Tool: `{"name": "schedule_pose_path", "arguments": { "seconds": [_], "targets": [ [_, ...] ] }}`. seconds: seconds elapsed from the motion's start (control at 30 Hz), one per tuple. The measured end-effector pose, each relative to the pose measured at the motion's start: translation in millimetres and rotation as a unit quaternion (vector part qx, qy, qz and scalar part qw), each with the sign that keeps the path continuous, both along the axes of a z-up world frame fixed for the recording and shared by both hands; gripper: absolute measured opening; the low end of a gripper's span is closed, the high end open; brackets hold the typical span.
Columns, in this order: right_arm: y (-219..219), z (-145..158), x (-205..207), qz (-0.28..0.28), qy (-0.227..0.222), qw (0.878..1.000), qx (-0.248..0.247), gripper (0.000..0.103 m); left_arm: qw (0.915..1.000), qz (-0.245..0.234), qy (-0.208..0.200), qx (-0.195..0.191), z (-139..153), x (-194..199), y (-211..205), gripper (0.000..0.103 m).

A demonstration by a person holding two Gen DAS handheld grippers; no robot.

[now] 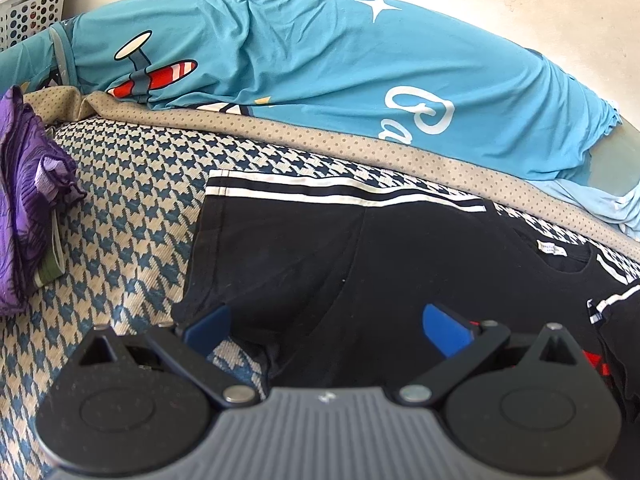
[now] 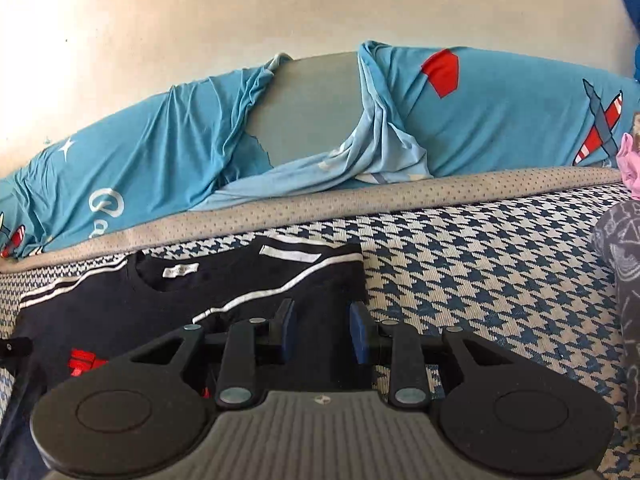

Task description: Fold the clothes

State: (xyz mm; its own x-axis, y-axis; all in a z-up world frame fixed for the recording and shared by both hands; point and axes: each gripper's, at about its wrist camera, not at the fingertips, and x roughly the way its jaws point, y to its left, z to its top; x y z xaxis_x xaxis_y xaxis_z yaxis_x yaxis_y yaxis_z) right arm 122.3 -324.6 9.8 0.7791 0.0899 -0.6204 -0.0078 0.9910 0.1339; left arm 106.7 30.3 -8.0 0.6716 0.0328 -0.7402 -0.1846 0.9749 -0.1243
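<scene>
A black T-shirt [image 1: 360,248] with white stripes lies flat on the blue-and-white houndstooth cover [image 1: 120,208], its neck label [image 1: 553,249] towards the far side. My left gripper [image 1: 326,330] hovers over the shirt's left part, jaws wide apart, nothing between the blue pads [image 1: 208,328]. In the right wrist view the same T-shirt [image 2: 160,304] shows a white-striped part laid slanting across its front. My right gripper [image 2: 323,330] stands over the shirt's right edge. Its jaws are narrowly apart and the pads [image 2: 360,332] press on nothing.
A blue pillow with plane prints [image 1: 300,60] [image 2: 500,120] runs along the far side against the wall. A purple garment [image 1: 24,200] lies at the left and a white basket [image 1: 32,4] at the far left. A grey patterned cloth [image 2: 624,280] and a pink cloth [image 2: 630,160] lie at the right.
</scene>
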Motion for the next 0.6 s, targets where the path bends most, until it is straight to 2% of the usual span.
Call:
{"name": "schedule_pose_path", "arguments": {
  "seconds": [0.2, 0.27, 0.37, 0.47, 0.6],
  "targets": [
    [16.1, -7.3, -1.1, 0.035, 0.02, 0.999, -0.018, 0.028, 0.9998, 0.016, 0.004, -0.009, 2.6, 4.0, 13.7, 0.103],
    [25.7, -10.7, -0.9, 0.054, 0.03, 0.998, -0.029, 0.029, 0.9993, 0.028, 0.001, -0.026, 6.1, 6.0, 26.1, 0.103],
    [42.9, -24.0, 0.7, 0.08, 0.069, 0.992, -0.069, 0.032, 0.9972, 0.044, 0.0, -0.061, 10.3, 9.1, 46.4, 0.103],
    [54.3, -27.9, -3.2, 0.09, 0.062, 0.988, -0.112, 0.033, 0.9942, 0.06, -0.004, -0.089, 13.7, 10.7, 64.2, 0.103],
    [54.6, -26.2, -2.6, 0.077, 0.067, 0.989, -0.107, 0.033, 0.9901, 0.066, -0.003, -0.124, 16.1, 14.9, 84.0, 0.103]
  ]
}}
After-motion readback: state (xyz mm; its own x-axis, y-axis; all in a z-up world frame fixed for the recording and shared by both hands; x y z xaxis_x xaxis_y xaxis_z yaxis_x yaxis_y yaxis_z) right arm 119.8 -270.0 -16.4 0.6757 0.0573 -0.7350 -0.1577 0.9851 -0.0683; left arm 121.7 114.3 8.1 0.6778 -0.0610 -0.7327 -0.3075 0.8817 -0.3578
